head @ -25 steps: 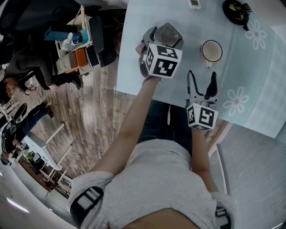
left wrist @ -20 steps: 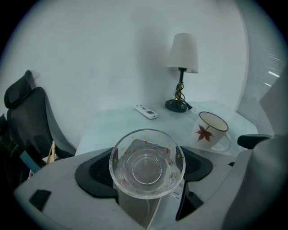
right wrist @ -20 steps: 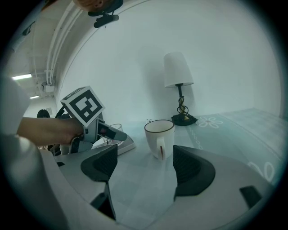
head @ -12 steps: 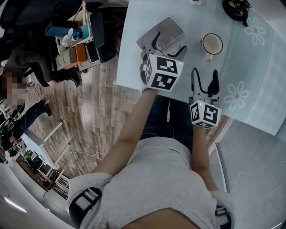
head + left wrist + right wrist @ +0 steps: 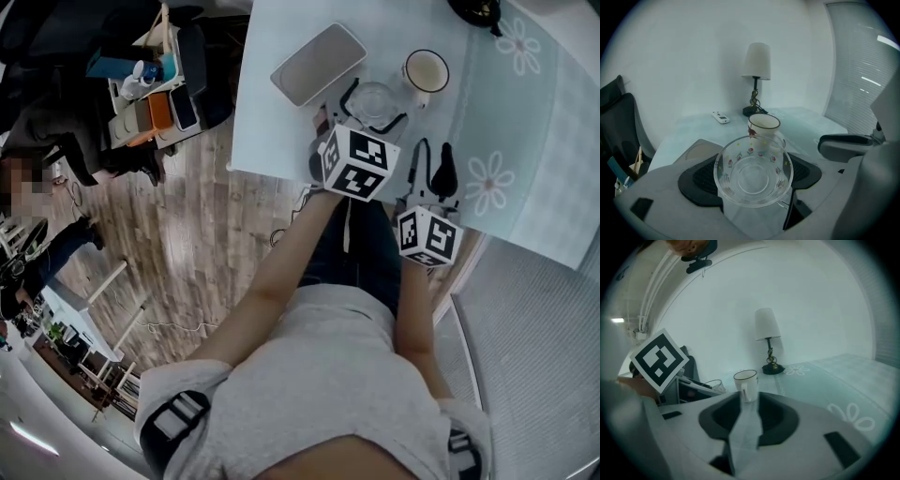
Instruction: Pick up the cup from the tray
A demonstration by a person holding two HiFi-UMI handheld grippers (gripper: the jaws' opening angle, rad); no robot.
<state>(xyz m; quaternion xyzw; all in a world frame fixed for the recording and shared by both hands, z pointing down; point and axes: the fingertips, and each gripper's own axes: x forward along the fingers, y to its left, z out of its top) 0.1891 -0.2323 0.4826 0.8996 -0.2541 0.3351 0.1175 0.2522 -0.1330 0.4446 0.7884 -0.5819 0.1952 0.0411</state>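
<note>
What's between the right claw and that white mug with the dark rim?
Only bare pale tablecloth, as the right gripper view shows. The right gripper, empty jaws just closed partway, faces the white ceramic mug.

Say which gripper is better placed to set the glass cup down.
Left. The left gripper grips the glass cup over the table beside the mug; the right gripper, whose jaws have just been closing, holds nothing.

We take this for an office or lab room with home touches: wood-plank floor point(image 5: 187, 244), daisy-print cloth point(image 5: 539, 103) on the worktop point(image 5: 272, 141), table lamp point(image 5: 756, 70), window blinds point(image 5: 862, 70), cluttered supply cart point(image 5: 155, 108) alongside.
</note>
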